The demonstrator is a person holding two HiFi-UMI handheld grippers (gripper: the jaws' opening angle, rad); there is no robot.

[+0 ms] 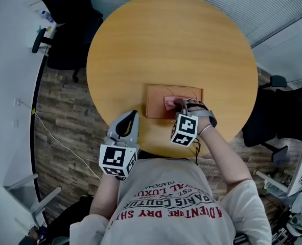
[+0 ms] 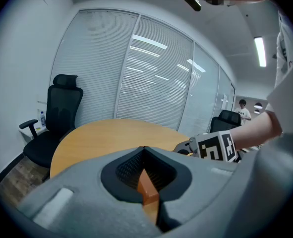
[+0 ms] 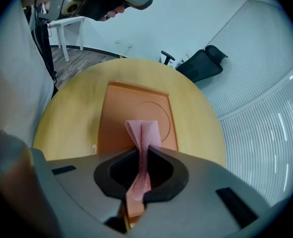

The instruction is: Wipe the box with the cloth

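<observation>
Desk [image 1: 171, 45]: round and wooden; it carried the box close to the edge nearest to the person.
Box [image 1: 158, 98]: flat and orange, with a thin circle line on its top; it lay flat on the desk.
Left gripper [image 2: 145, 175]: its jaws were together with nothing between them; it was over the desk's near edge, just left of the box.
Right gripper [image 3: 142, 175]: its jaws were closed on the cloth, over the near part of the box.
Cloth [image 3: 145, 133]: pink and folded into a narrow strip; its free end seemed to rest on the box top, beside the circle.
</observation>
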